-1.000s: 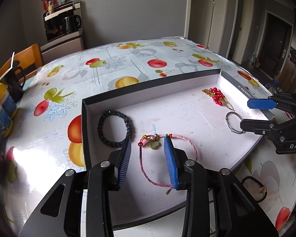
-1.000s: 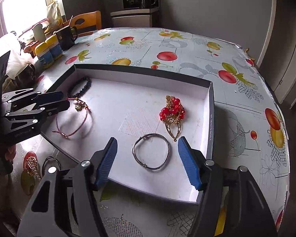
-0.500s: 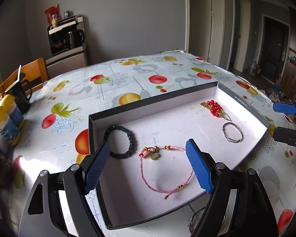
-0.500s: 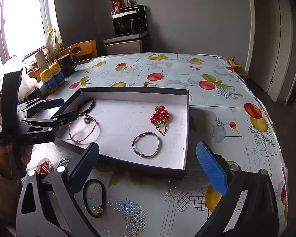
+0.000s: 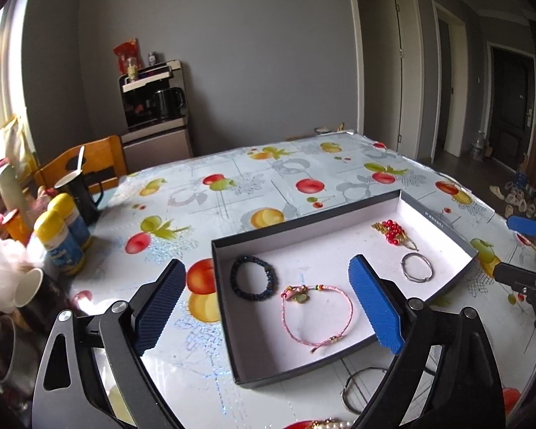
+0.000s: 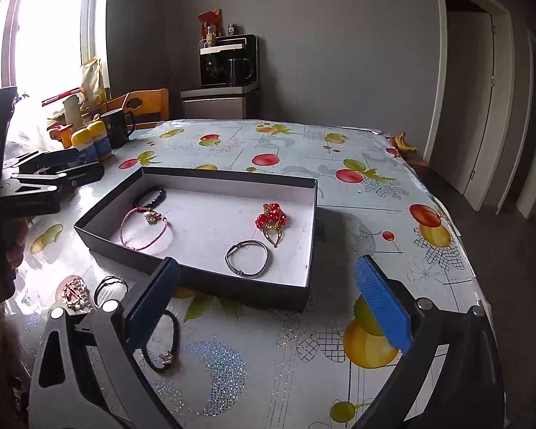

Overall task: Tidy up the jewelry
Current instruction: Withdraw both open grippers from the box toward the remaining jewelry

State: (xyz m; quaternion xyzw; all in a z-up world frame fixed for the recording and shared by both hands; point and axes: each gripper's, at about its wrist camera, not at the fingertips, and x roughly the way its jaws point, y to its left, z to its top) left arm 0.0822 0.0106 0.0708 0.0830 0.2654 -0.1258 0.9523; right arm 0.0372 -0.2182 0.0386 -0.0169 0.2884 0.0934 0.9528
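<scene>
A black box with a white floor (image 5: 443, 230) (image 6: 312, 211) lies on the fruit-print table. In it are a dark bead bracelet (image 5: 252, 282) (image 6: 150, 195), a pink cord bracelet (image 5: 316, 316) (image 6: 144, 228), a red bead brooch (image 5: 393, 230) (image 6: 272, 220) and a silver bangle (image 5: 417, 272) (image 6: 247, 258). My left gripper (image 5: 268, 304) is open and empty, raised above the box's near left corner. My right gripper (image 6: 268, 304) is open and empty, raised before the box's near edge. Outside the box lie a black hair tie (image 6: 168, 339), a thin black ring (image 6: 110, 287), a pearl clip (image 6: 74, 295) and a metal ring (image 5: 361, 389).
Yellow-capped bottles (image 5: 62, 243) (image 6: 91, 141), a black mug (image 5: 80, 193) (image 6: 116, 128) and a paper cup (image 5: 28, 287) crowd the table's left edge. A wooden chair (image 5: 89, 164) and a coffee machine on a cabinet (image 6: 228, 60) stand behind. A banana (image 6: 403, 143) lies at the far right.
Both grippers have opened wide and pulled back and up from the box. The pink bracelet and the silver bangle stay on the box floor.
</scene>
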